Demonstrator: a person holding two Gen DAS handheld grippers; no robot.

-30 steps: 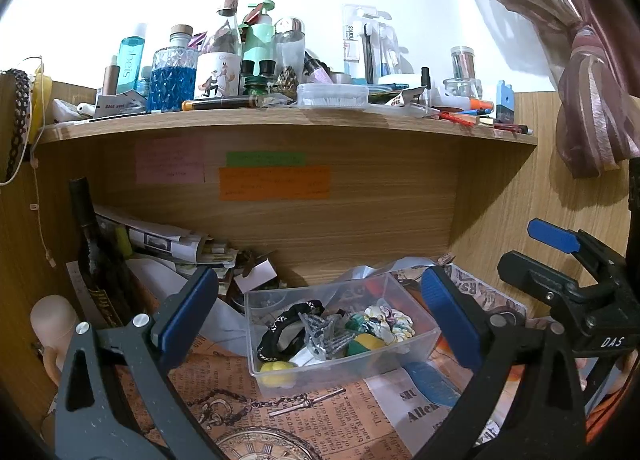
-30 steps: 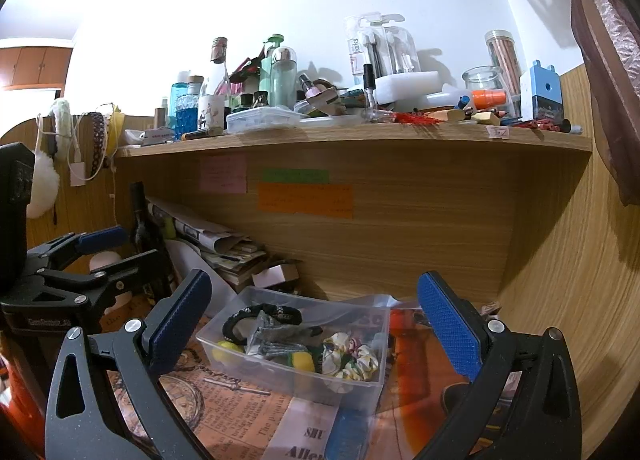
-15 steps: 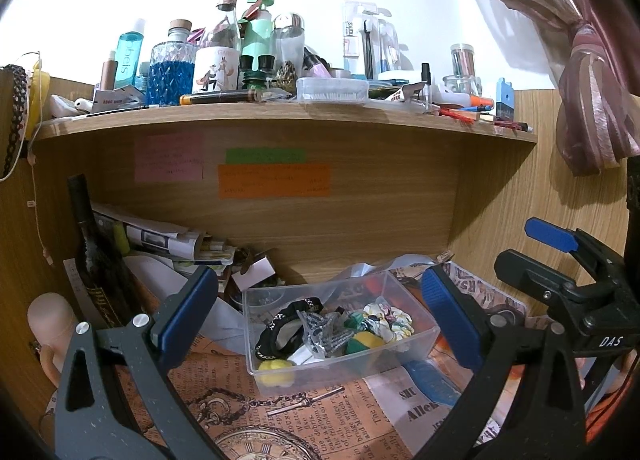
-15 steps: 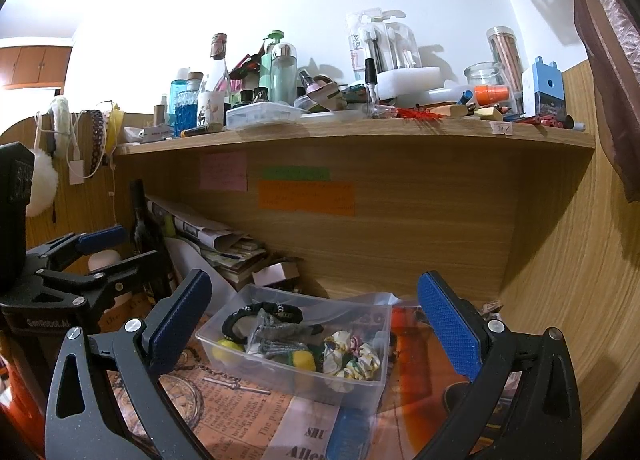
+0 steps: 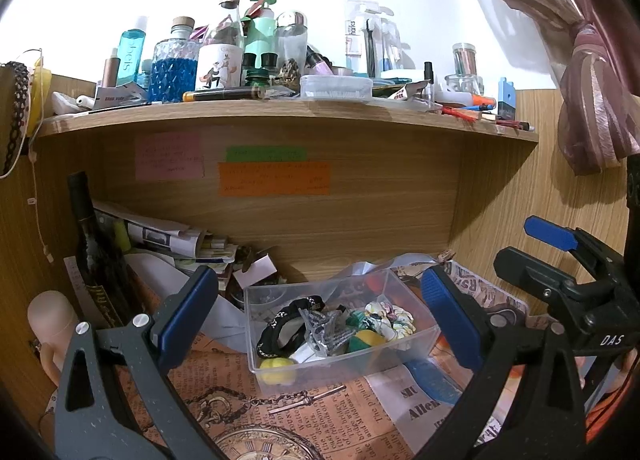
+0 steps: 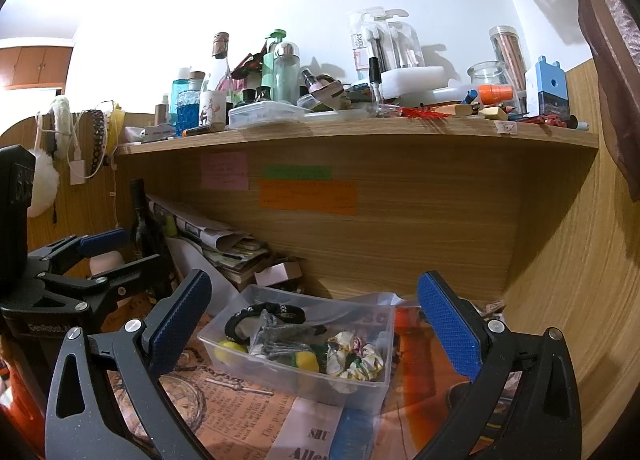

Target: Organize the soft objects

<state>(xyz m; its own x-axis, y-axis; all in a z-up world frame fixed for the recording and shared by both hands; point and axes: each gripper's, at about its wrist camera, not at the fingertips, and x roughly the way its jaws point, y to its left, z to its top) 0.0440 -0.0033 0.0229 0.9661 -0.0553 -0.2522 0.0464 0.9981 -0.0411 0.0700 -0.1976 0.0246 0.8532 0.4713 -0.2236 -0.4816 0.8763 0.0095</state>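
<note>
Between the spread left hand-held gripper (image 5: 318, 318) fingers, the scrunchie-filled clear bin (image 5: 416, 342).

The bin (image 5: 416, 340) was clear plastic, holding a floral white scrunchie (image 5: 390, 318), a black band (image 5: 280, 330) and a yellow ball (image 5: 276, 374). Blue pads faced the black fingers (image 6: 180, 320). Sepia newsprint (image 5: 320, 428) covered the table.

Wooden shelf (image 5: 280, 119) overhangs the open-topped clear bin (image 5: 416, 340); dark bottle (image 5: 96, 252) stands left.
</note>
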